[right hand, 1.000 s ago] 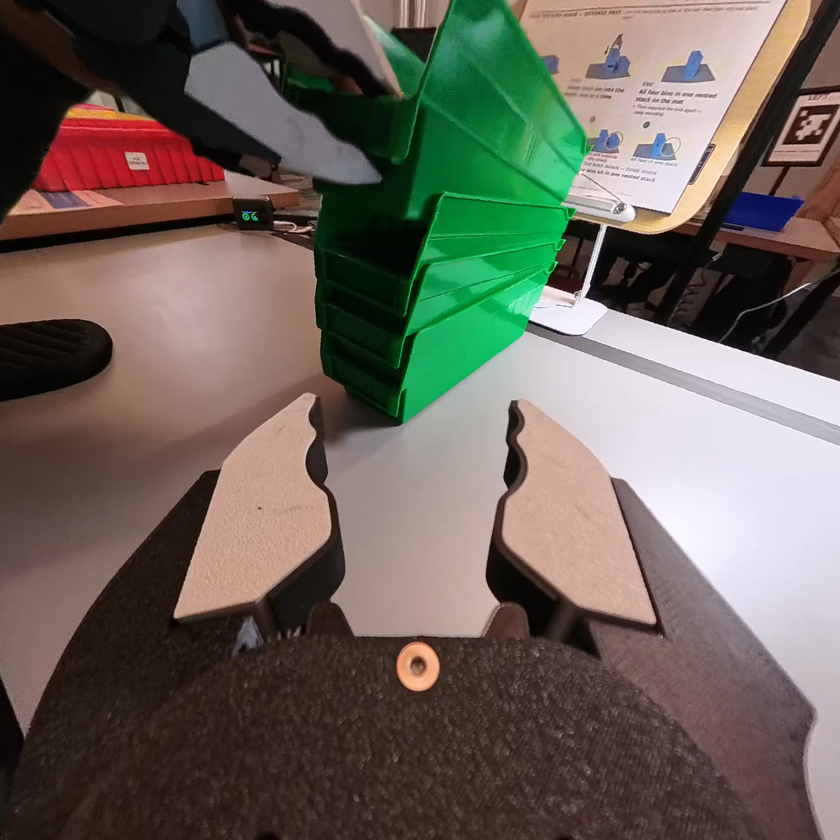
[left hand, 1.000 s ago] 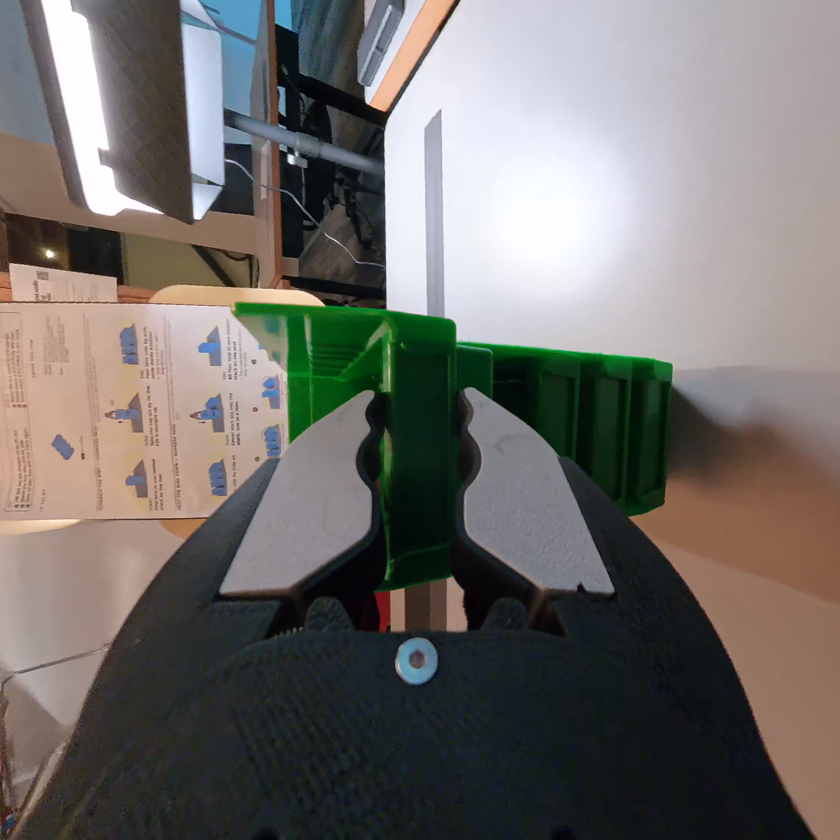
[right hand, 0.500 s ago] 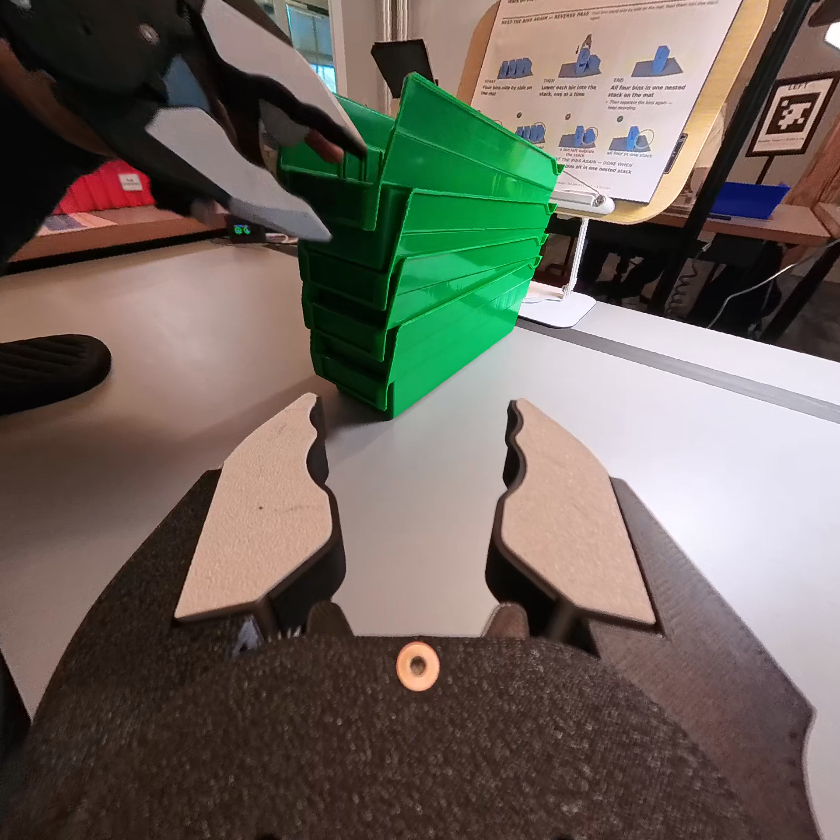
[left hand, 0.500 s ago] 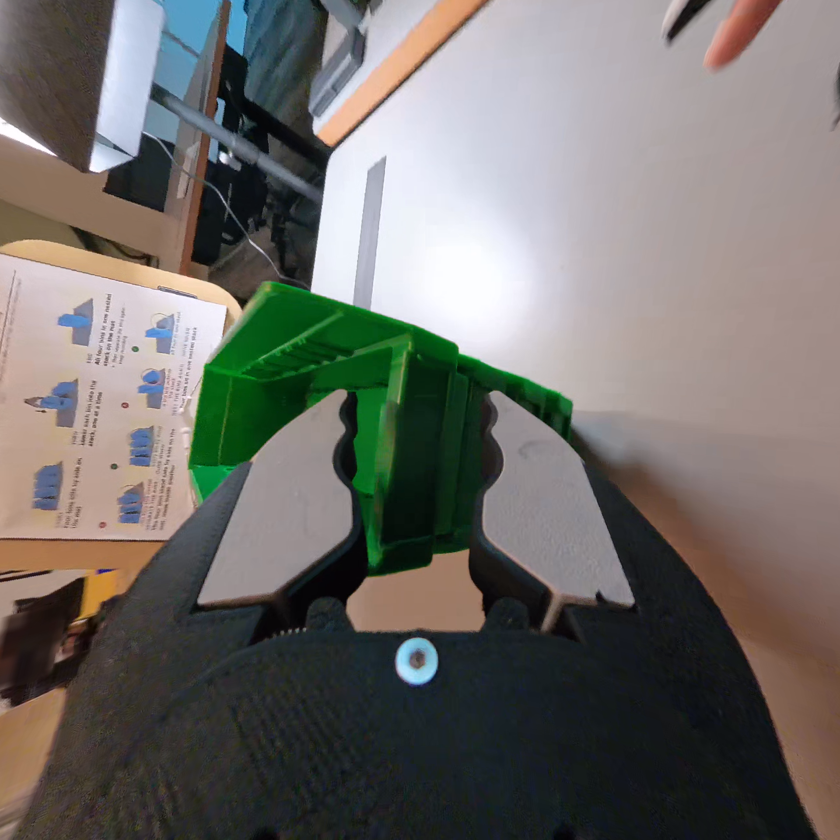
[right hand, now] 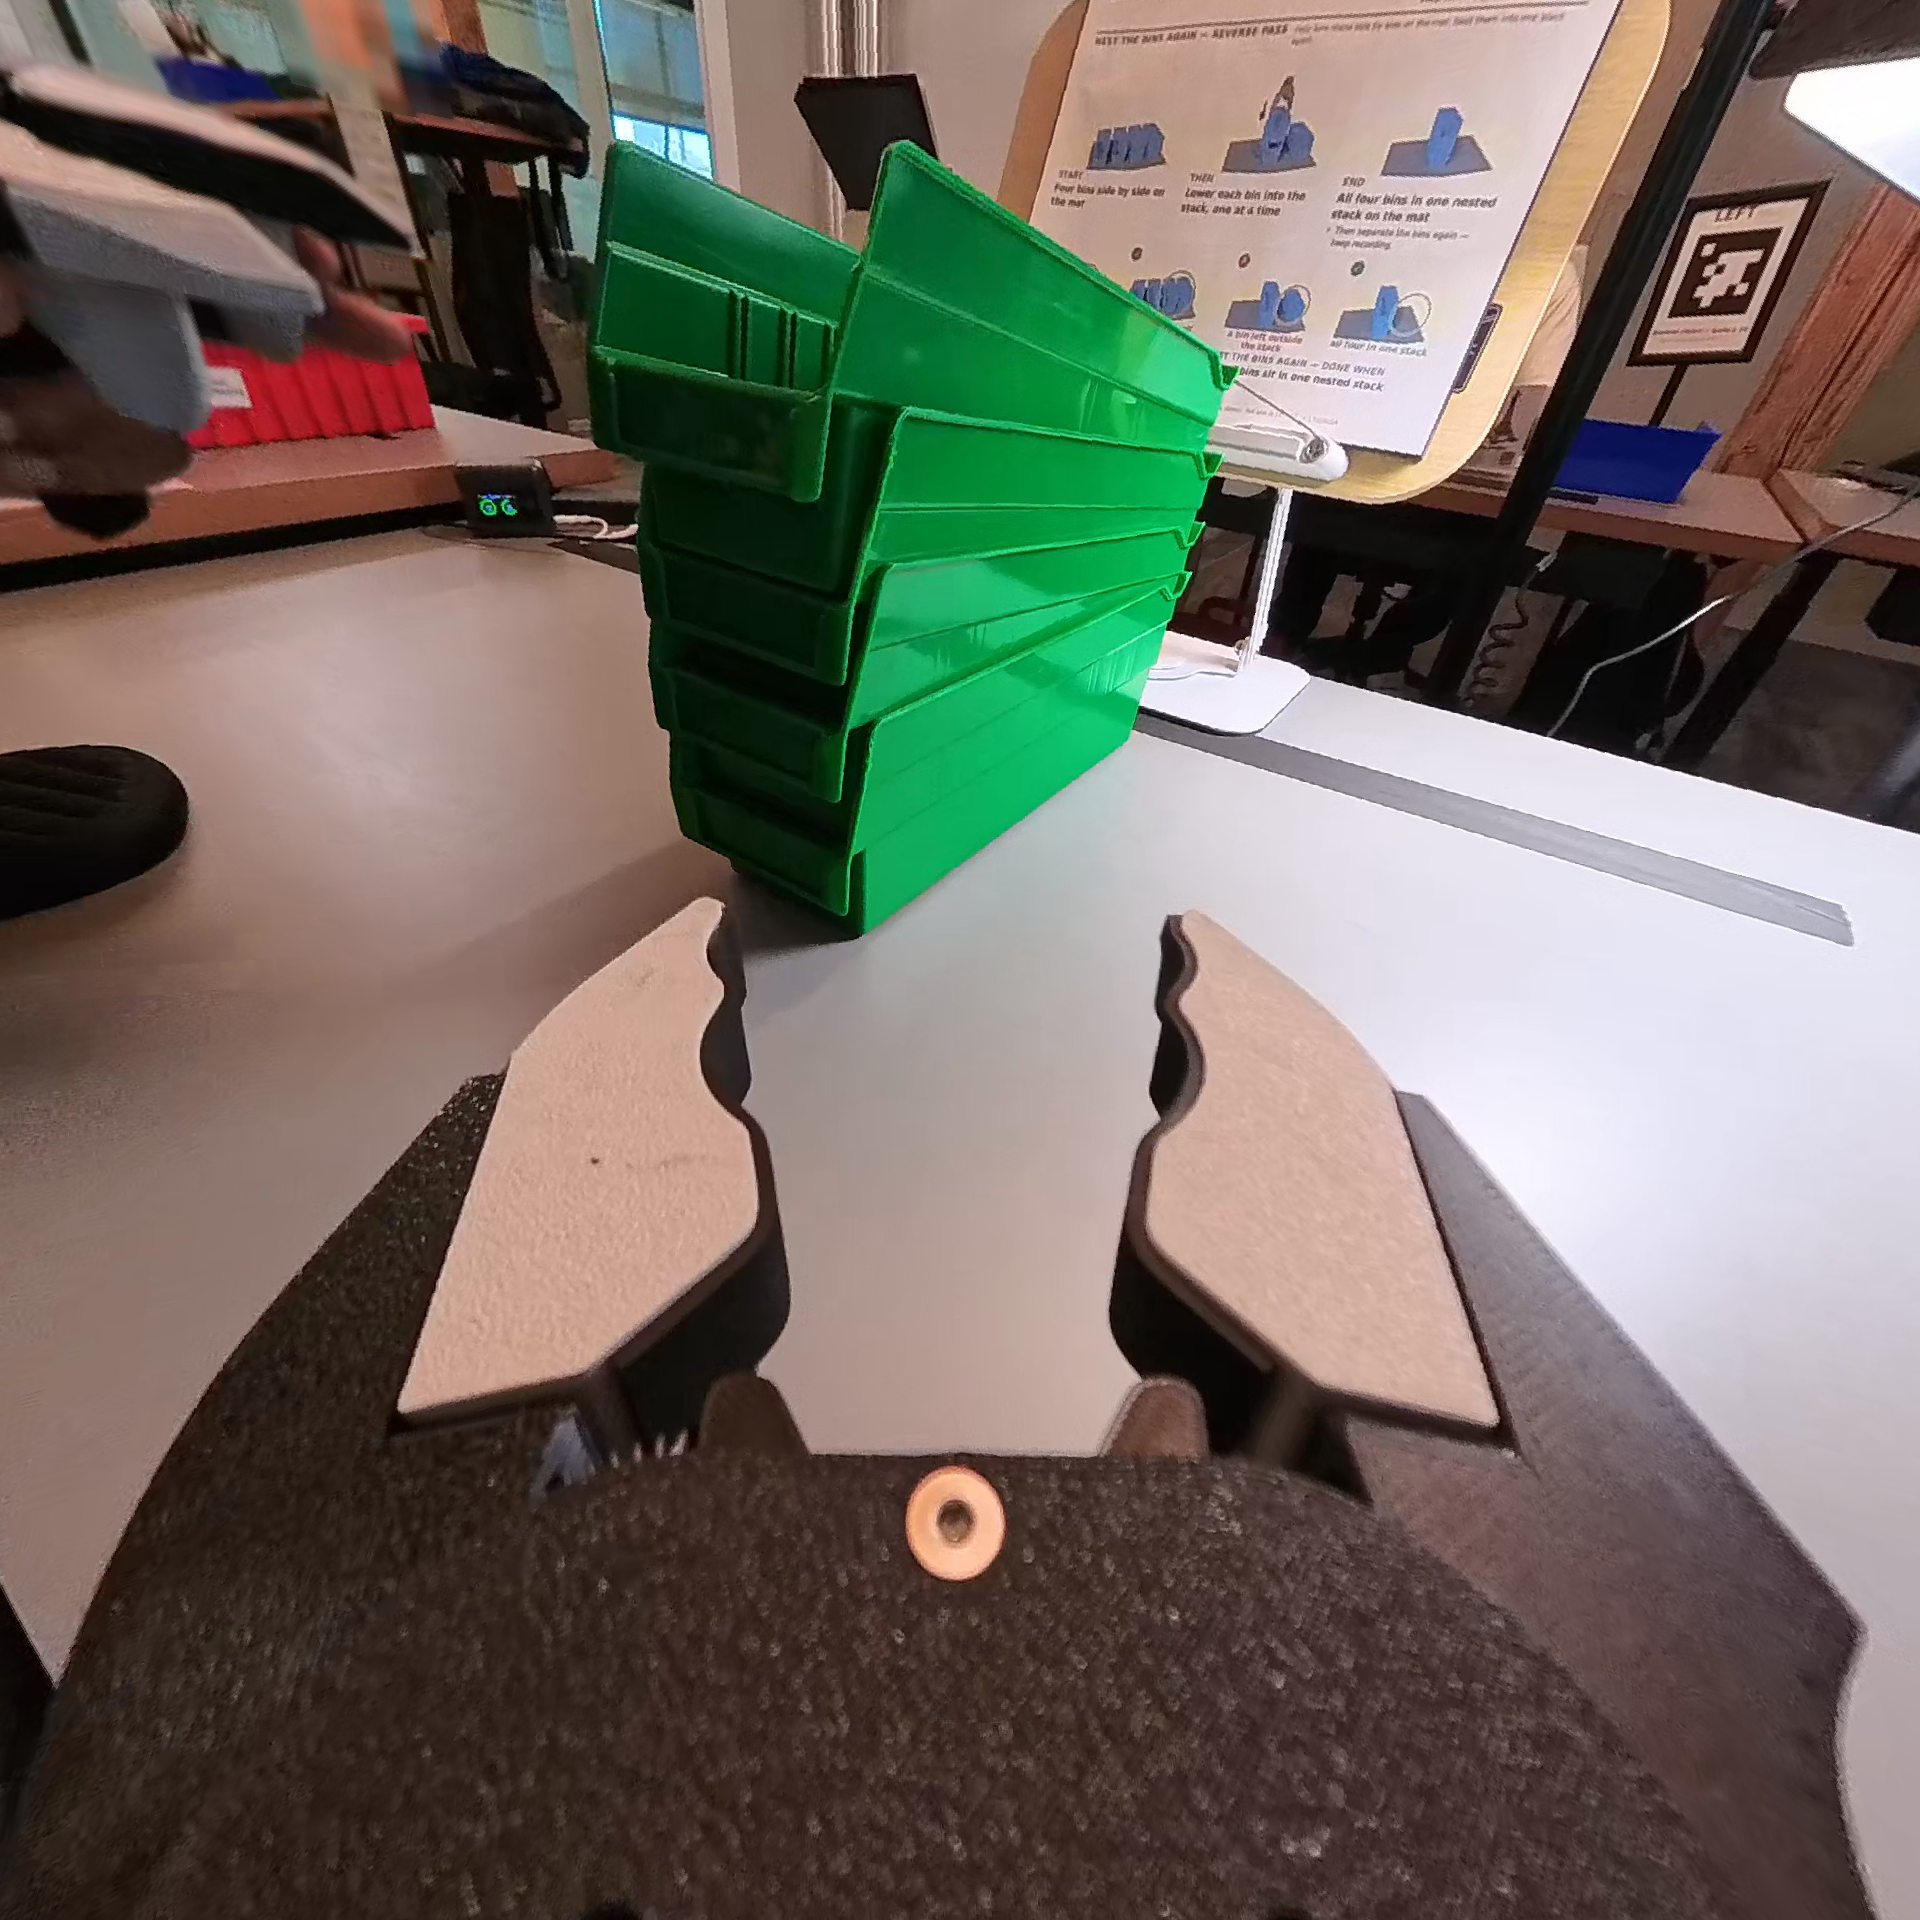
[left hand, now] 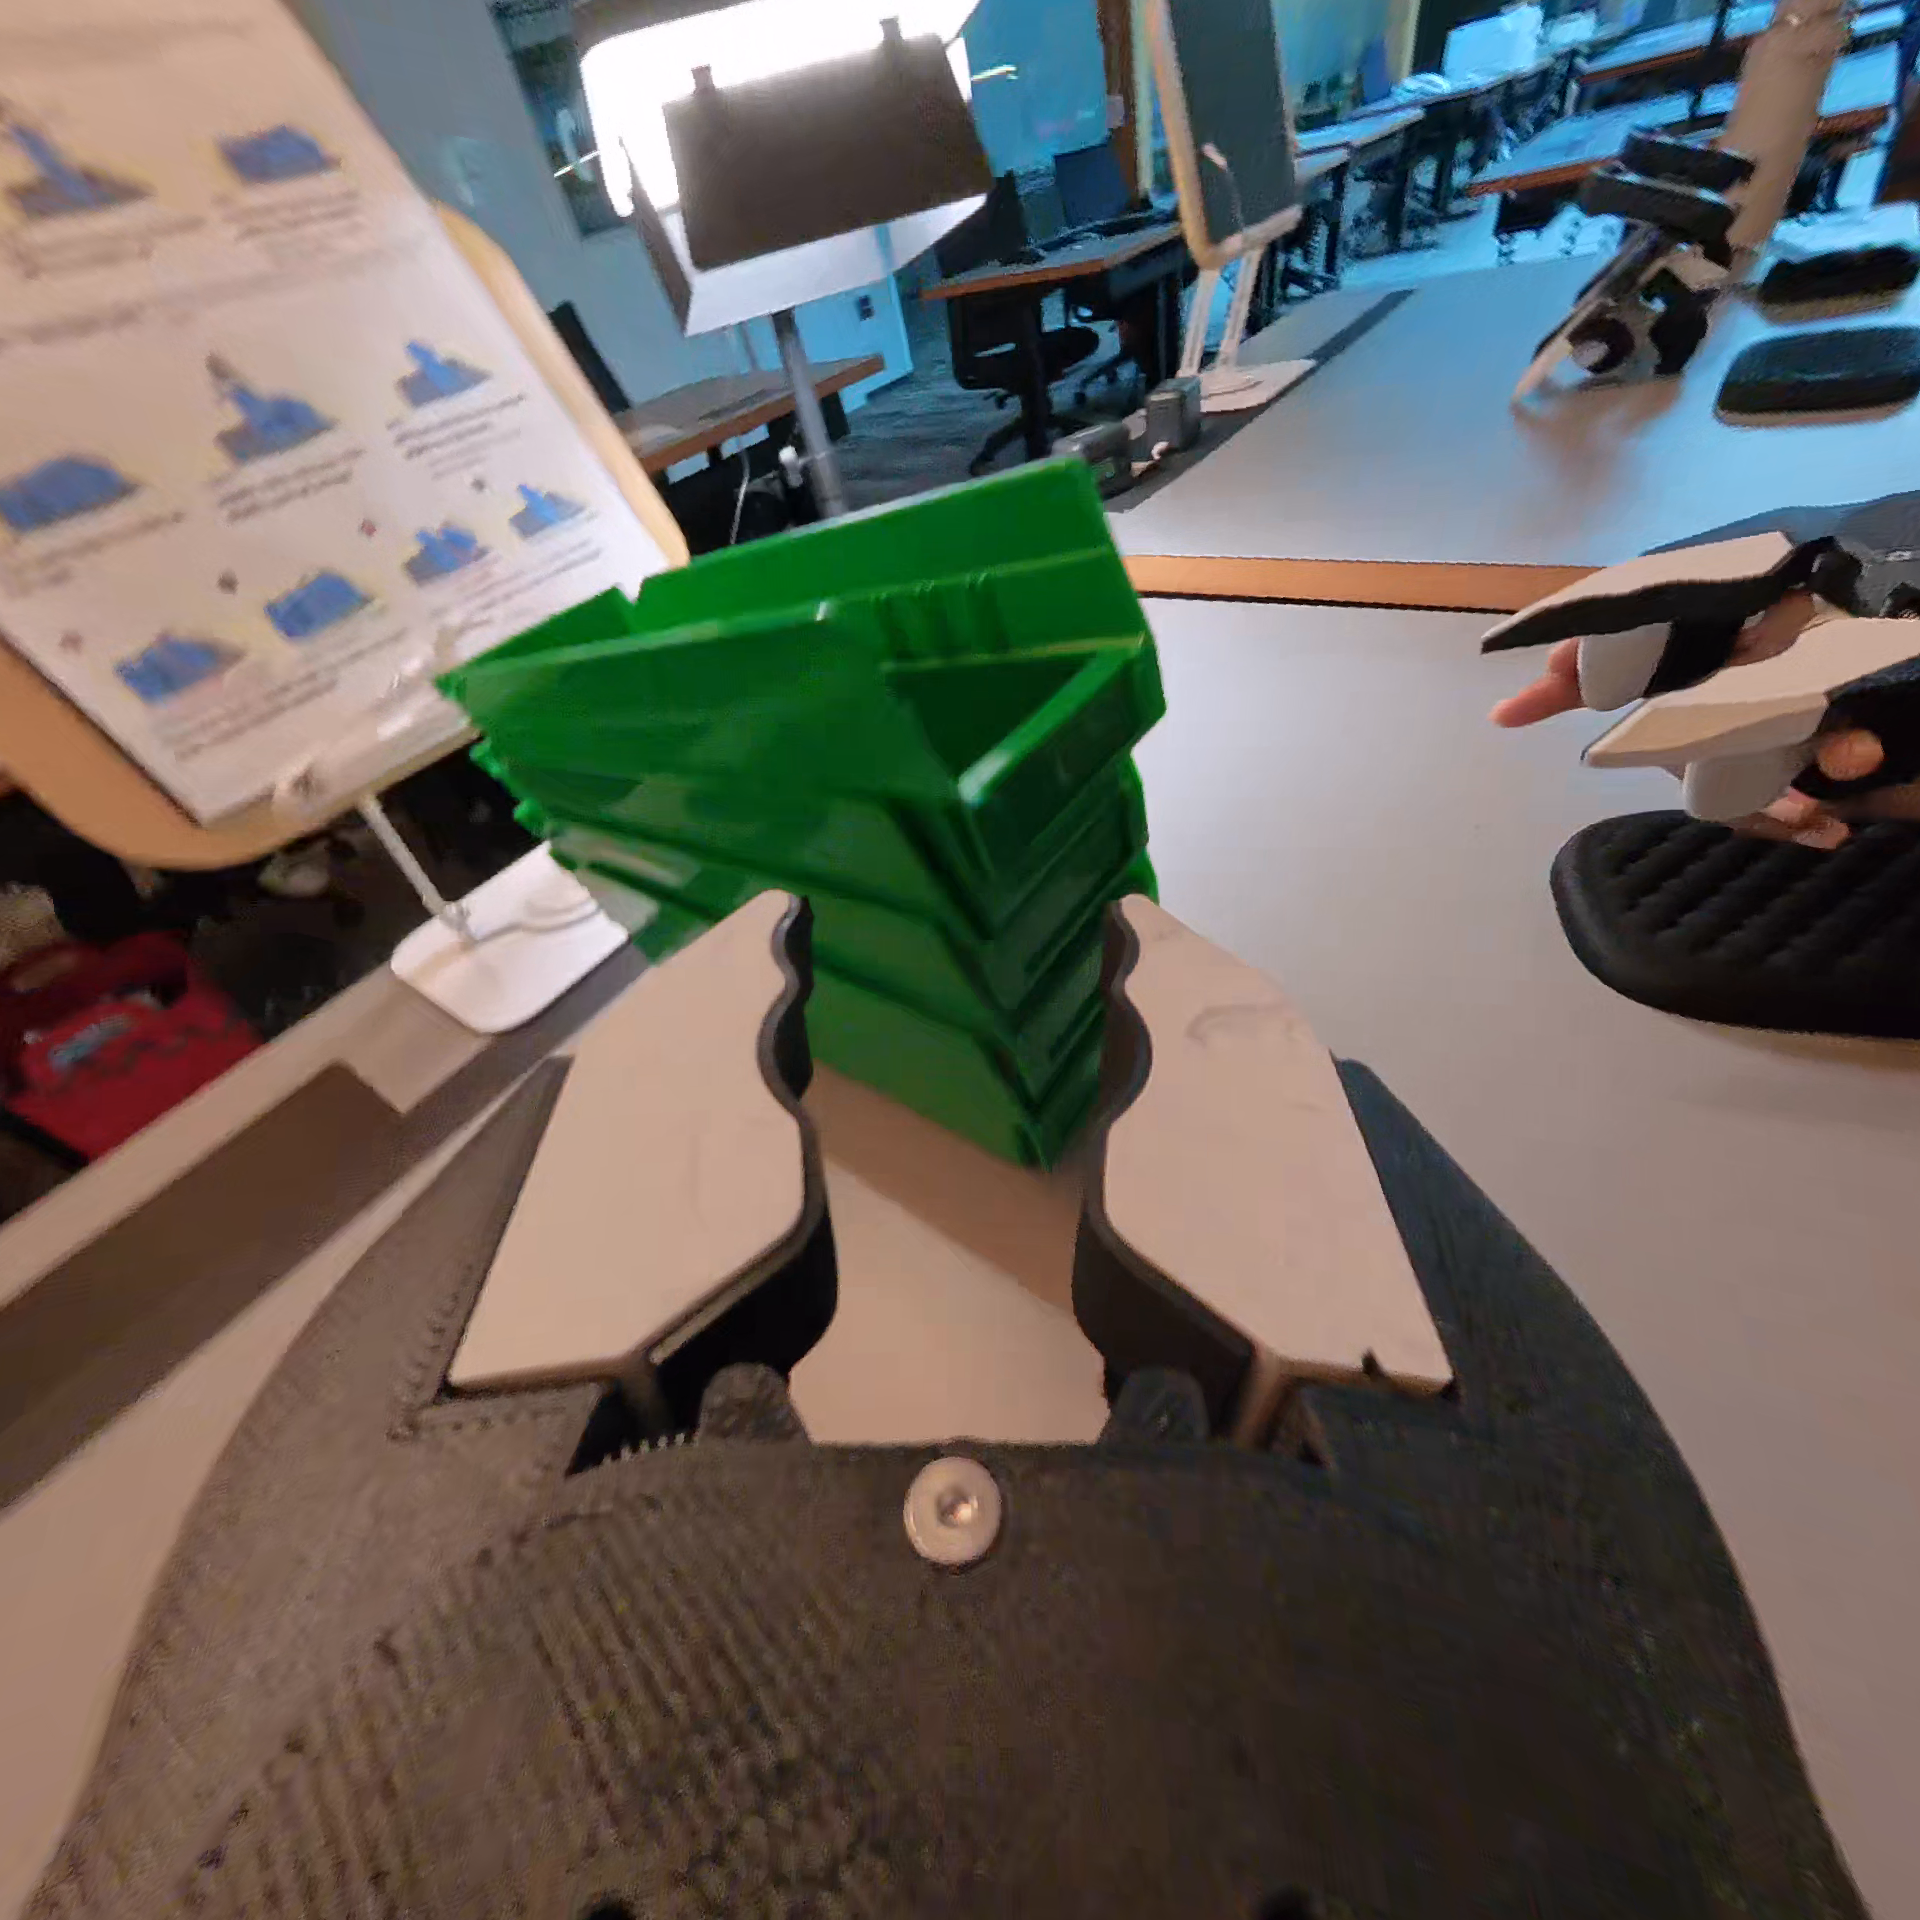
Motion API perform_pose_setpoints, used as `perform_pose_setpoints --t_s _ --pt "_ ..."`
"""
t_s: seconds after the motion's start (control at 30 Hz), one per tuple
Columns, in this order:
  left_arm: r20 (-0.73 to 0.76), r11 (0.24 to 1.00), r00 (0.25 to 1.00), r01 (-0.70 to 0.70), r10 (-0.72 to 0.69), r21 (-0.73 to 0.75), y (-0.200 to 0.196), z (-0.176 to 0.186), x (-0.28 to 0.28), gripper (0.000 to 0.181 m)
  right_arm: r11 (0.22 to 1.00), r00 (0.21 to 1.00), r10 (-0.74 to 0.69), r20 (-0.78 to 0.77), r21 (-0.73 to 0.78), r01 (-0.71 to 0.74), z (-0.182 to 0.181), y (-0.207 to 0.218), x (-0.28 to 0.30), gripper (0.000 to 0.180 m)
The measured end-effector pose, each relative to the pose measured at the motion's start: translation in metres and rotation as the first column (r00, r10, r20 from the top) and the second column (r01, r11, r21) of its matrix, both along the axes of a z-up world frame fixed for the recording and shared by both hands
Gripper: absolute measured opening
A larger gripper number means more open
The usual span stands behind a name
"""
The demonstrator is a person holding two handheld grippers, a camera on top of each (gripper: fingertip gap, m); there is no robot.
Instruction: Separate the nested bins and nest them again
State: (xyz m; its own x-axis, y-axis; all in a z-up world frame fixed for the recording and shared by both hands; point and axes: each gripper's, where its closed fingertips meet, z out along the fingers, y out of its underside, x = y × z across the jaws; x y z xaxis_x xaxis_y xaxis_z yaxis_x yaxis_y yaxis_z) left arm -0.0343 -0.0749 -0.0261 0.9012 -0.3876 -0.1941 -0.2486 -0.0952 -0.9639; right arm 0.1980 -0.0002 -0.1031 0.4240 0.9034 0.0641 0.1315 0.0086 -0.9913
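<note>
A stack of several nested green bins stands on the grey table; it also shows in the left wrist view. The top bin sits tilted in the stack. My left gripper is open and empty, pulled back a little from the stack's near end. It also shows at the upper left of the right wrist view, blurred. My right gripper is open and empty, low over the table in front of the stack. It also shows at the right of the left wrist view.
An instruction board on a white stand is behind the stack. A black padded rest lies on the table beside the stack. A grey tape strip crosses the table. Red bins sit on a far desk.
My left gripper has let go of the top bin, opened and drawn back from the stack. The top bin now rests tilted in the stack. The right gripper barely moved.
</note>
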Motion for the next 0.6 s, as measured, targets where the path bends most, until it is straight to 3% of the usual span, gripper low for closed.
perform_pose_setpoints --t_s 0.33,0.5,0.6 --pt "0.076 0.980 0.978 -0.188 0.193 -0.070 -0.069 -0.084 -0.044 0.056 1.000 1.000 -0.014 0.026 0.001 0.014 -0.008 0.002 -0.003 0.076" --pt "-0.039 0.940 0.940 -0.340 0.339 -0.010 -0.068 -0.112 -0.065 0.060 1.000 0.999 -0.016 0.043 0.000 0.016 -0.015 0.000 -0.010 0.076" --pt "-0.031 0.929 0.929 -0.370 0.369 -0.019 -0.062 -0.113 -0.067 0.068 1.000 0.998 -0.020 0.052 0.015 0.019 -0.019 -0.002 -0.012 0.076"
